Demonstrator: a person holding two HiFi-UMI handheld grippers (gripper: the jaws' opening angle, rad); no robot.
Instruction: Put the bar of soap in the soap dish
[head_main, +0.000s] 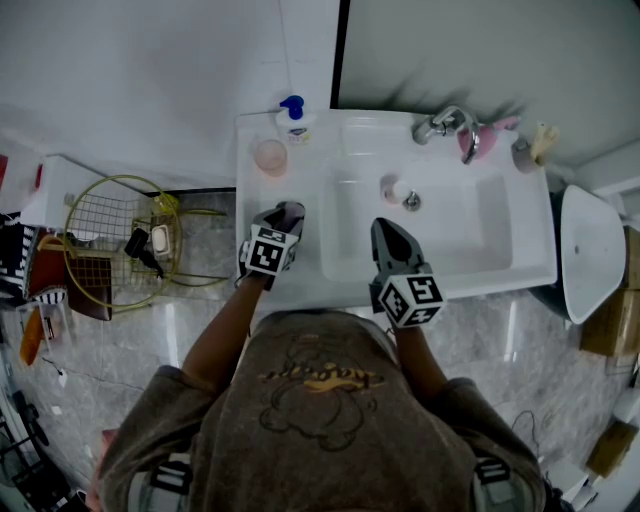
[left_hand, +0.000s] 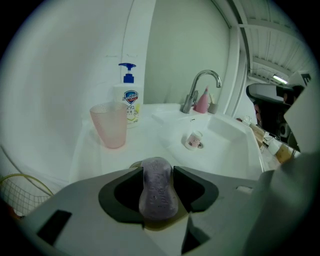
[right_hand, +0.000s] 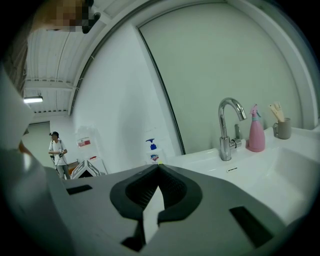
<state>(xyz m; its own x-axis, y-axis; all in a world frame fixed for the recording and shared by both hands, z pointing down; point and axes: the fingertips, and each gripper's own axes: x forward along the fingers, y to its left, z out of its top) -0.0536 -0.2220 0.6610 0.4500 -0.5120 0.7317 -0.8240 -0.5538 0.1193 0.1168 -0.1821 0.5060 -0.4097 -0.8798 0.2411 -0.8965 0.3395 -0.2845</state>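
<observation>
soap (left_hand: 158, 190) in left gripper (left_hand: 157, 170), pink cup (left_hand: 109, 126), dispenser (left_hand: 129, 102) ahead

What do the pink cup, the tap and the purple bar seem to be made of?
The pink cup looks like translucent plastic with a matte finish; light shows through its wall. The tap looks like metal, likely chrome-plated, given its bright mirror-like highlights. The bar of soap is a dull purple solid with a speckled, faintly embossed surface.

White washbasin (head_main: 500, 275) against pale walls (head_main: 130, 70), grey marble floor (head_main: 520, 340).
</observation>
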